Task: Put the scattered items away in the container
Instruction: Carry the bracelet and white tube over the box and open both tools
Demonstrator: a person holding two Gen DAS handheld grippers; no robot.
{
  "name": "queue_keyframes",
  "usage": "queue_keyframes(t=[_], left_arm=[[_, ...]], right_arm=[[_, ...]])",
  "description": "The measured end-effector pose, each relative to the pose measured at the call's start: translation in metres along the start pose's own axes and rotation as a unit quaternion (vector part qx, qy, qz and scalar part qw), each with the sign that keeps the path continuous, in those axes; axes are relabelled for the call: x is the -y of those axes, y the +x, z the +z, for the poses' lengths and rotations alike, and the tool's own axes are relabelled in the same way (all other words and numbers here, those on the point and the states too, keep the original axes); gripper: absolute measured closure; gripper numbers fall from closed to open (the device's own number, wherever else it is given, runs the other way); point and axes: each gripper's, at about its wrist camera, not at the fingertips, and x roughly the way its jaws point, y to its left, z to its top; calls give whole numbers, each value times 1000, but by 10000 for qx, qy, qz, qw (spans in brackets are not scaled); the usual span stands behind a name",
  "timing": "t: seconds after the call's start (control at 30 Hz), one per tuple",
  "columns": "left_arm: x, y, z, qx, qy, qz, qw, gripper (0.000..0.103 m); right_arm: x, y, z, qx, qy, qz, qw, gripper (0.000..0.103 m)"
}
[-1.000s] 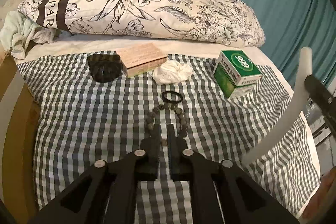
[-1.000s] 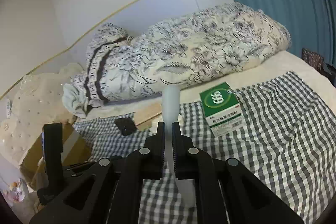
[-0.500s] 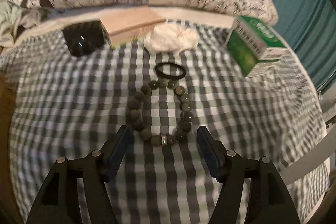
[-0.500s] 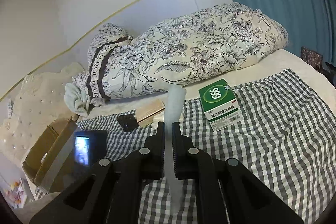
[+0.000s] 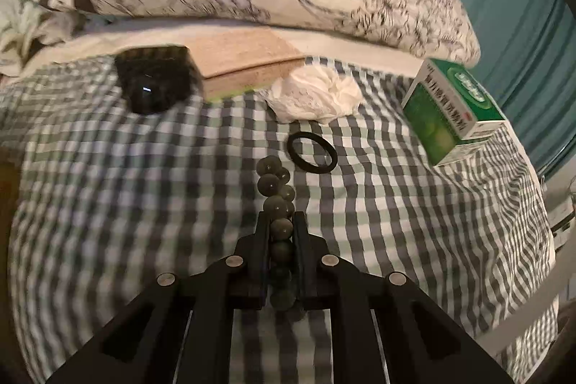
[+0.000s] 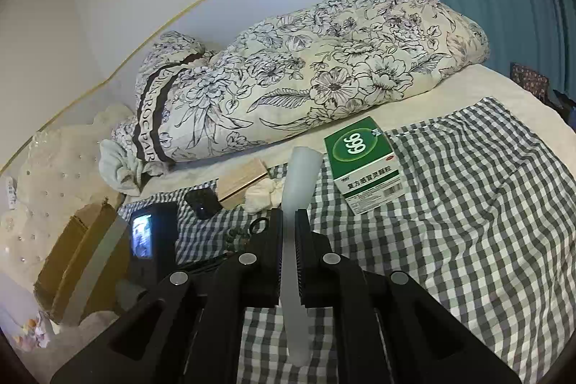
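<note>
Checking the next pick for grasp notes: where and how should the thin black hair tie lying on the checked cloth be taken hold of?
Grip the thin black hair tie across its near band, coming down from above with one finger inside the ring and one outside. It lies flat on the checked cloth, so no side edge stands up to pinch.

We see the left gripper (image 5: 282, 222) lower and closer to the checked cloth (image 5: 108, 186) than a second ago; its jaws spread wide around the bead bracelet (image 5: 277, 200) half a second ago, now pinched on it. Bracelet went from an open loop to a squeezed double row. In the right wrist view the left gripper's body (image 6: 153, 240) has come in at left.
</note>
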Motion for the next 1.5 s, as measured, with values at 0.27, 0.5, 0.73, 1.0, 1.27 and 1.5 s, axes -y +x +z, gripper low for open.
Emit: queue_keyframes(t=[0.27,0.5,0.73,1.0,1.27,1.5], left_arm=[[-1,-95,-6,768,61,-37,9970,92],[-16,-156,-2,1052,-31,99,9944,92],[-55,-209,-11,1266,-370,253,9909,92],[-116,-272,-8,1637,-749,493,9824,92],[-198,-312,-19,1711,-1212,1220,9701,92],[-258,-297,-36,1459,-1621,1539,9637,92]], right_arm=[[-30,-19,3,122,-232,248,9993,97],[-70,-46,8,355,-519,517,9967,97],[-128,-70,9,492,-936,924,9901,97],[-217,-82,15,644,-1392,1494,9768,97],[-323,-66,19,721,-1724,2271,9558,97],[-387,-18,-1,269,-1803,2658,9466,97]])
